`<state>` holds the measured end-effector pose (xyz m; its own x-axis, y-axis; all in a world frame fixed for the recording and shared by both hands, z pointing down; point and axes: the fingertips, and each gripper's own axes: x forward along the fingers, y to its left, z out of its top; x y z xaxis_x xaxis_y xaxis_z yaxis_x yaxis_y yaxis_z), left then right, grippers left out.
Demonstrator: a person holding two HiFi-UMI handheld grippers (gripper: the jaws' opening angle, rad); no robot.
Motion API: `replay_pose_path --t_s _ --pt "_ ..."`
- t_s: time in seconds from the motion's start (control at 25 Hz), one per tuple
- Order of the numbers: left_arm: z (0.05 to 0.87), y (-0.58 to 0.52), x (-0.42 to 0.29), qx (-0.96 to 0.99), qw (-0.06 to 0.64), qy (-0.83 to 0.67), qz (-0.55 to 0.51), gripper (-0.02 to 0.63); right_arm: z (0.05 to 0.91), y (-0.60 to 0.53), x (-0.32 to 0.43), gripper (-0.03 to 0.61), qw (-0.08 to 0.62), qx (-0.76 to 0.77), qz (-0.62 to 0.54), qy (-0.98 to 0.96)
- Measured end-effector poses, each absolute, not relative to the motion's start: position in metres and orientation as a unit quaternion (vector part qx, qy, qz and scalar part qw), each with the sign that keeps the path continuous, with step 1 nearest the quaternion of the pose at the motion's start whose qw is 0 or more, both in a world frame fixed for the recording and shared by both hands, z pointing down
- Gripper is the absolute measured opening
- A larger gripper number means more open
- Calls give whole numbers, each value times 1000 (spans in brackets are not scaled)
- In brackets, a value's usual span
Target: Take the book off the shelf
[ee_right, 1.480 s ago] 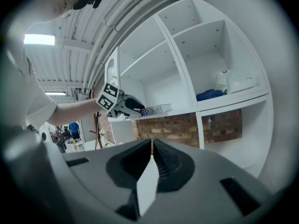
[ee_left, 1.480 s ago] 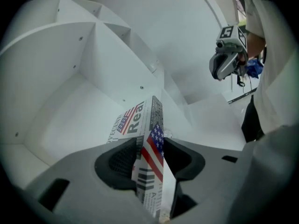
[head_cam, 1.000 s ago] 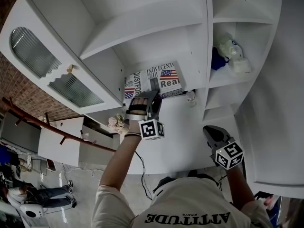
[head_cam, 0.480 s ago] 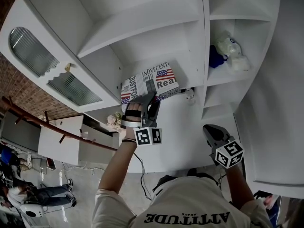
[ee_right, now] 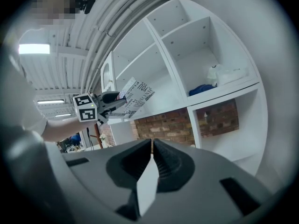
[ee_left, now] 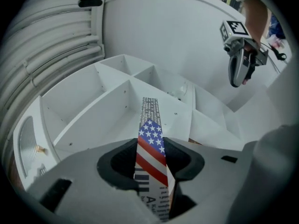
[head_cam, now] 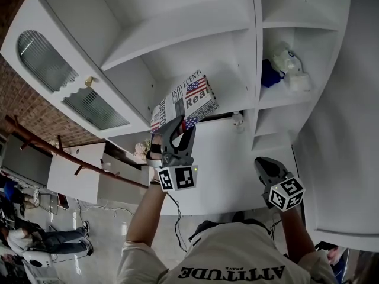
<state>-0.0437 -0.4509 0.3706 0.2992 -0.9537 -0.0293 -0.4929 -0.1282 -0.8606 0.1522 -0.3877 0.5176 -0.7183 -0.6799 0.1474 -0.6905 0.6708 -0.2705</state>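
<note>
Far left: a cabinet door with glass panes, shut and not involved.

Left gripper: my fingers are clamped on the book, one pad against each cover. The jaws have just been closing, with the book between them, and I judge this a tightening so that it cannot slip as its weight comes onto me. I hold it by its near edge because that was the only edge facing out of the bay. I point about level, and the book stands out from my jaws on a tilt, flag cover in view.

Location of the book: in my left grip, at the mouth of the middle bay of the shelf, raised off the bay's floor. It appears clear of the boards; I cannot confirm that for its far corner.

Task status, by judgement: the grasp is made and the lift is under way; drawing the book fully clear of the bay remains.

Right bay: a blue item and a white bundle lie well apart from the book, no obstruction.

Right gripper: fingers pressed together on nothing, held low and near, over the counter, out of the left arm's path. One grip suffices here.
</note>
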Motion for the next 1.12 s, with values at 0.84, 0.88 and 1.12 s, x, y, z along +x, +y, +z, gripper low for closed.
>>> replay_pose_path --t_s 0.84,0.88,1.12 --pt "338 -334 -91 -721 319 594 -158 181 506 -348 109 34 21 347 135 -928" --pt "341 -327 -95 -722 314 596 -157 181 505 -343 106 34 20 346 135 -928" --pt "339 -281 -112 -718 304 609 -144 181 503 -308 89 34 27 336 130 -933"
